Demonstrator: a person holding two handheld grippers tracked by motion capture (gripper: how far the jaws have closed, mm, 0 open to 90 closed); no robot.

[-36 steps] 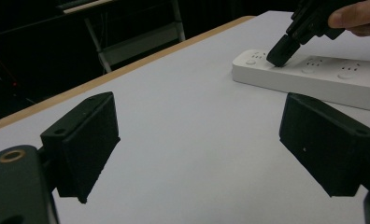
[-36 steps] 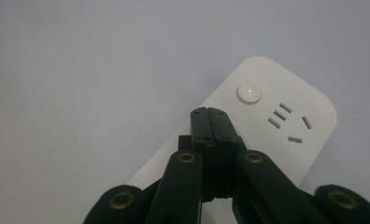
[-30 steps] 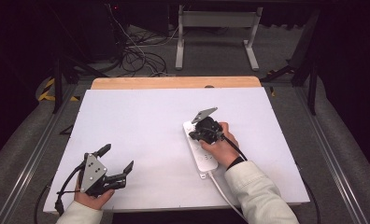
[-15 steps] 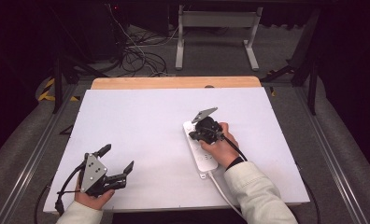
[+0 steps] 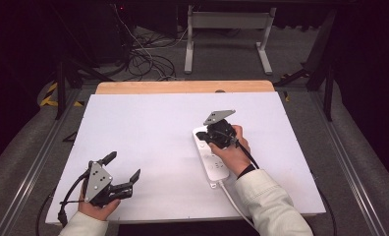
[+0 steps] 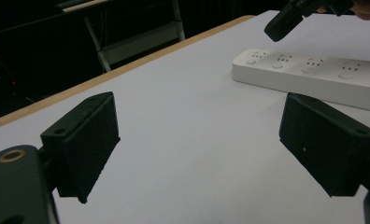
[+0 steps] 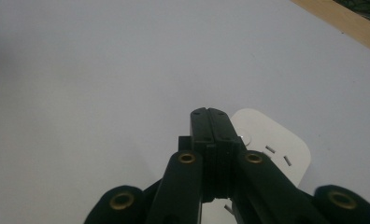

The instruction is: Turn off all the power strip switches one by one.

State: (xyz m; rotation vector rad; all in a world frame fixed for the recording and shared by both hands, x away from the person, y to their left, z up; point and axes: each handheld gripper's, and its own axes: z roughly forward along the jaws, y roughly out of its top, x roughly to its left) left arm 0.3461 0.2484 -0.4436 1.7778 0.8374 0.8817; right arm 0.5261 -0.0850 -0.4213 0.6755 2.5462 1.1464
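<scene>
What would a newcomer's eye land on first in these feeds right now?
First, the white power strip right of centre on the white table, with the right gripper poised over its far end, jaws pressed together just above a switch button there. Next, the left gripper at the near-left corner, jaws spread wide and holding nothing.

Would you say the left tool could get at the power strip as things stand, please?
Probably yes: bare table lies between the open left tool and the power strip, though the right tool is over its far end.
</scene>
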